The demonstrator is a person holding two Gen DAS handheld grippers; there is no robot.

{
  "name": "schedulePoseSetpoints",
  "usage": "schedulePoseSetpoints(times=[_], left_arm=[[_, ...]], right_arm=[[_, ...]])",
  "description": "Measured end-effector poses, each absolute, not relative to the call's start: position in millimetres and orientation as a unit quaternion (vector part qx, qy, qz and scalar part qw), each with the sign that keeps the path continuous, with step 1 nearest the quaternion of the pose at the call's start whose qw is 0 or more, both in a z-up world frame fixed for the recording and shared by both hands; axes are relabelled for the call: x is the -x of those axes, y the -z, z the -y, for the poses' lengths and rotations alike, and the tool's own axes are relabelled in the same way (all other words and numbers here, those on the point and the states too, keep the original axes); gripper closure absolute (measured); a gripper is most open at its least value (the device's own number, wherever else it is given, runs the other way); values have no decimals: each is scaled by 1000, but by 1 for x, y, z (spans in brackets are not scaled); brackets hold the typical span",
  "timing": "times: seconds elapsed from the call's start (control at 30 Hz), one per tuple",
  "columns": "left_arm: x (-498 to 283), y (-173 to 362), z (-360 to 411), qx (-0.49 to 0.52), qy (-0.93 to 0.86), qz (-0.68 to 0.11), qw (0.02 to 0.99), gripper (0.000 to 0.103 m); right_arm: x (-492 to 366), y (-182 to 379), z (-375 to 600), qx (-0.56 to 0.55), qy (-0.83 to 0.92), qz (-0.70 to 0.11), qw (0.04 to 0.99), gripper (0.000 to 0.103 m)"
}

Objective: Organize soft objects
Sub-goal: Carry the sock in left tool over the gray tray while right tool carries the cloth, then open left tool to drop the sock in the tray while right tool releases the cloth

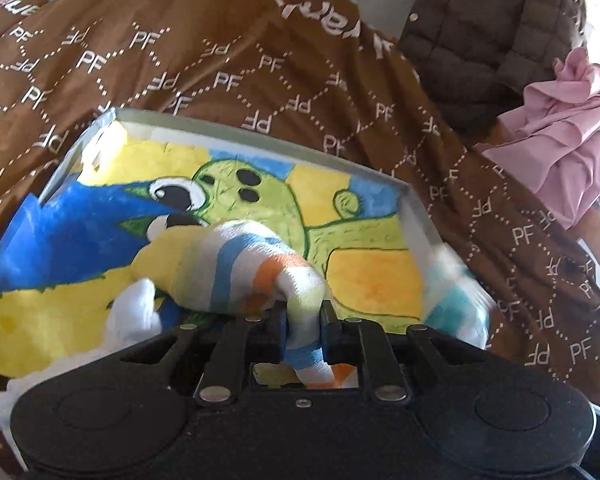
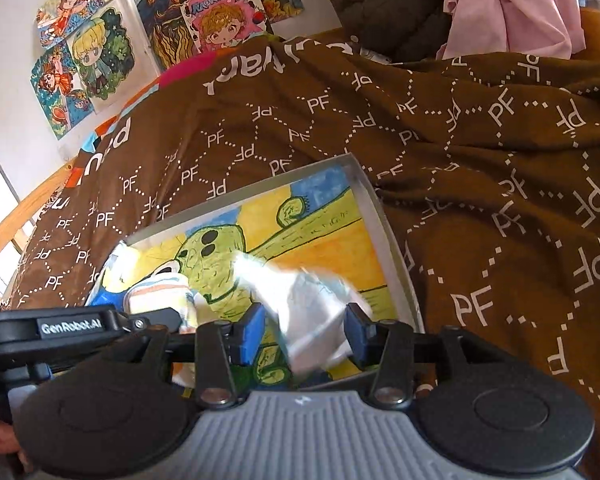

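Item one: shallow grey-rimmed box (image 1: 260, 130), lying on a brown quilt printed with white "PF" lettering (image 1: 228, 60). A crayon drawing of a green cactus figure on yellow and blue lines its floor. I judge it to be the collecting place for the soft things, since both of my tools sit over it.

Item two: striped sock, white with blue and orange bands and a yellow toe (image 1: 236, 264). My left gripper (image 1: 303, 320) has it pinched at the cuff end, jaws nearly together with only the cloth between them. The rest of the sock drapes forward onto the box floor, so it is being laid flat rather than dropped in a heap.

Item three: pale white-and-light-blue crumpled soft piece (image 2: 312, 304), blurred; I cannot say what it is. It lies in the box between the blue pads (image 2: 252, 332) of my right gripper (image 2: 306, 334). The jaws stand roughly half open, and I see no pad pressing on it; I judge it released, not held.

Item four: quilted dark brown jacket (image 1: 480, 28) and ruffled pink garment (image 1: 572, 136), beyond the quilt, well apart from the box, untouched. Likely next in line.

Item five: cartoon drawings on the wall (image 2: 100, 52), background only.
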State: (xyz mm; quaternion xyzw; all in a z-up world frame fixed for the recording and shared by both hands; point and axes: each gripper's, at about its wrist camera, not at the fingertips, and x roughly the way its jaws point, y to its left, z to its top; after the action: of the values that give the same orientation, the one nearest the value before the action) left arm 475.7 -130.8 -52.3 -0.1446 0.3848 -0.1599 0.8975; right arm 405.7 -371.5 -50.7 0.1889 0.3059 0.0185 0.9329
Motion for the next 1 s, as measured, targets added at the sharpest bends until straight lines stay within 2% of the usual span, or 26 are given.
schedulePoseSetpoints(times=[0.23,0.43,0.5,0.6,0.77,0.87,1.0], left_arm=[[-475,50,119,178,153,-381,894,80],[-468,41,117,185,151,-370,898,61],[-461,34,113,188,148,-355,904,46],[-447,20,106,186,131,-332,916,29],[-418,-6,95,184,106,-300,930,18],[-395,-22,89,182,103,-279,937,7],[-357,-42,84,166,100,-246,950,3]], right_arm=[[-405,47,371,-184,-16,-301,936,40],[-396,36,371,-168,-10,-292,941,23],[-389,28,374,-170,-12,-286,943,18],[-373,13,379,-178,-15,-270,946,12],[-337,-14,382,-174,-29,-235,956,1],[-312,-29,380,-169,-38,-212,962,0],[-280,-40,374,-158,-43,-192,968,0]])
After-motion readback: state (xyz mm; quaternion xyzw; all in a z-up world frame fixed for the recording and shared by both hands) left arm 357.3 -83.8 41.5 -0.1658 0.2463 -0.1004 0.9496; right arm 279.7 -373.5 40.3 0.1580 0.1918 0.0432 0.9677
